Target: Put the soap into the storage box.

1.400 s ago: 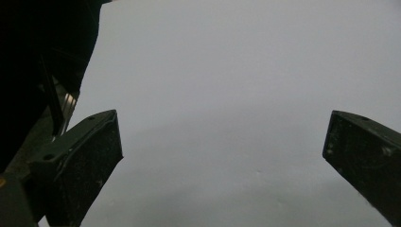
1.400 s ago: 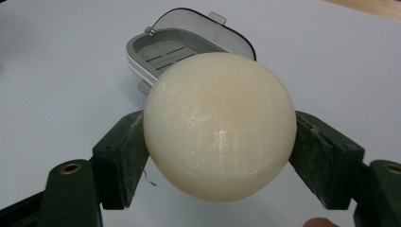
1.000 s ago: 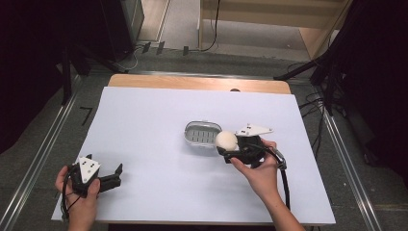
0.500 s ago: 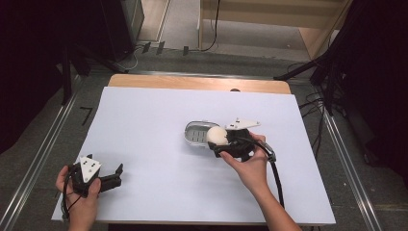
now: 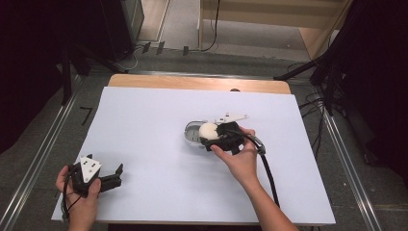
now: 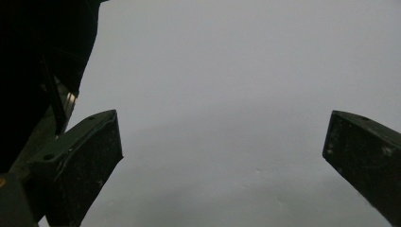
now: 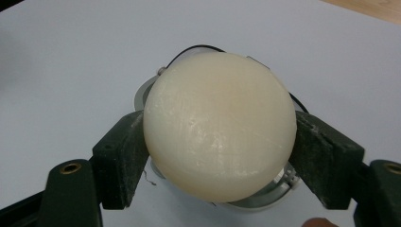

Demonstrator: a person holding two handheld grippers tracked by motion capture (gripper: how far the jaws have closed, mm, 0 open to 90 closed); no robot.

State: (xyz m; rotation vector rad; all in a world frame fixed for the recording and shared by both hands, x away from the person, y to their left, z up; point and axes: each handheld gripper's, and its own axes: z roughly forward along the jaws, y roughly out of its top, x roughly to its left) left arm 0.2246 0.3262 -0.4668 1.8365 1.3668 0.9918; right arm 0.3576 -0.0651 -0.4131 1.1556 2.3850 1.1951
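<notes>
- Looking down from the high view, we see the right gripper (image 5: 210,134) near the middle of the white table sheet (image 5: 154,120), clenched on a cream ball (image 5: 208,130). The ball sits directly above a small metal dish (image 5: 191,134) that rests on the sheet.
- In the same view, we find the left gripper (image 5: 113,174) at the near left corner of the sheet, well apart from the ball and dish, its jaws spread with nothing between them.
- From the left gripper view, we see the left gripper's (image 6: 222,156) two black jaws standing wide apart over bare white sheet (image 6: 227,85); the tongs are released.
- From the right gripper view, we see the right gripper (image 7: 220,151) grasping the ball (image 7: 220,125): both pads press on its sides. The rim of the dish (image 7: 257,198) shows below and behind the ball, on the sheet (image 7: 71,71).
</notes>
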